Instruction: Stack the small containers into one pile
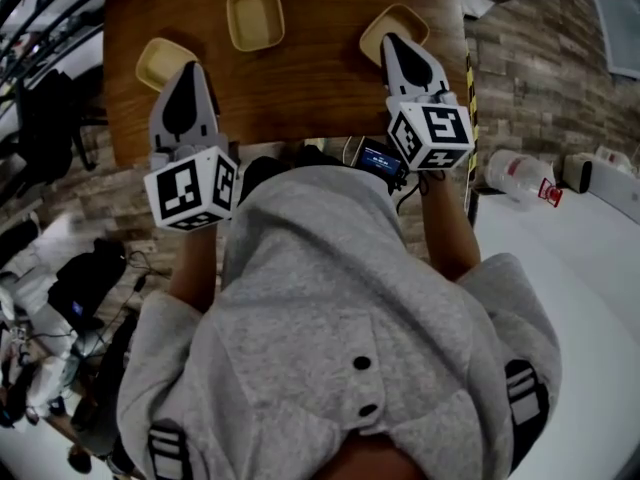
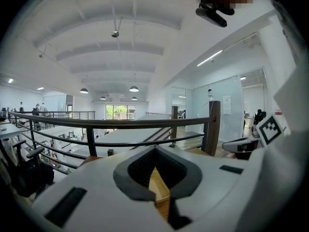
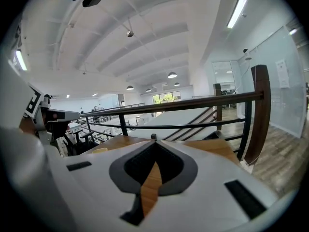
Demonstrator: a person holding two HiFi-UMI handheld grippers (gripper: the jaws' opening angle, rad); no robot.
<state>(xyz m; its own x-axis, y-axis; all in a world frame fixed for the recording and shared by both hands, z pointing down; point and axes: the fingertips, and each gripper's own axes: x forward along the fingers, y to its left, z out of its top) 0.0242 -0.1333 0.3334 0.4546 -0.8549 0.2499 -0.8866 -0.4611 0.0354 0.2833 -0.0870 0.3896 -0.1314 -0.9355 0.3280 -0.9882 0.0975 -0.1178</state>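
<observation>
Head view over a wooden table (image 1: 300,98) bearing three small, shallow, pale-yellow containers set apart from one another. The left gripper (image 1: 188,66) has its fingers (image 2: 125,175) pressed together with nothing between them. The left container (image 1: 158,60) lies just ahead of and partly under their tips, and its rim shows through the gap behind the closed tips in the left gripper view. The right gripper (image 1: 389,40) is likewise closed and empty, fingers (image 3: 120,170) meeting at the tip. The right container (image 1: 400,20) lies just beyond and beside those tips, partly covered by them. The middle container (image 1: 254,16) sits farther ahead of both sets of fingertips, between the two grippers. No stacking has been done. The containers appear light, stiff and thin-walled, with smooth, probably slippery sides, so they may skid on the table if nudged. The likely best hold is across one side wall near the rim, one finger inside and one outside, leaving the bowl free to nest into the next.
</observation>
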